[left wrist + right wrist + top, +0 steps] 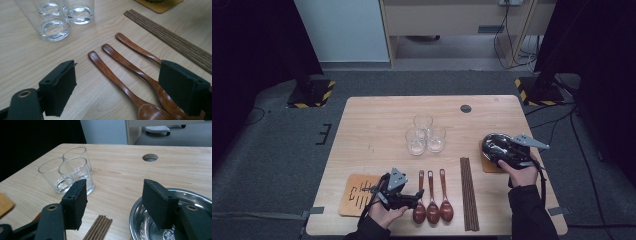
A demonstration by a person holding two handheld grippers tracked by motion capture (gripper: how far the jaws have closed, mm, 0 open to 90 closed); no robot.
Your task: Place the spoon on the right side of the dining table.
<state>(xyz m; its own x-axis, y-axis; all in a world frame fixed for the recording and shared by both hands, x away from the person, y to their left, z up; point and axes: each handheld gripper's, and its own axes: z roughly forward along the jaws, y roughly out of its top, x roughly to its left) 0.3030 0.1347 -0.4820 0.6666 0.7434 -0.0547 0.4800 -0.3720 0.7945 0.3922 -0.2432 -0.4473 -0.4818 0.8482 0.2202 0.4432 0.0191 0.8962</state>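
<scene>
High view: wooden table (377,125). Left gripper (418,195) sits near the front edge at about 7 o'clock from the table's middle, lying low and pointing toward three wooden spoons (432,200) just beside it at its 3 o'clock. The spoons lie side by side, bowls toward the person, handles pointing to 12 o'clock.

Left gripper view: the jaws stand apart, nothing pinched. The two nearest spoon handles (117,75) run up between the pads; the right pad covers part of the third spoon. Whether a pad touches wood, cannot tell.

Chopsticks (468,192) lie in a bundle at 3 o'clock of the spoons. Three glasses (424,135) cluster at 12 o'clock of the spoons, well apart from them.

Right gripper (507,150) is at the table's 3 o'clock side, over a metal bowl (493,145) resting on a mat (488,165).

Right gripper view: jaws apart; one pad hangs over the bowl's (150,220) rim, the other outside it, not pressing.
</scene>
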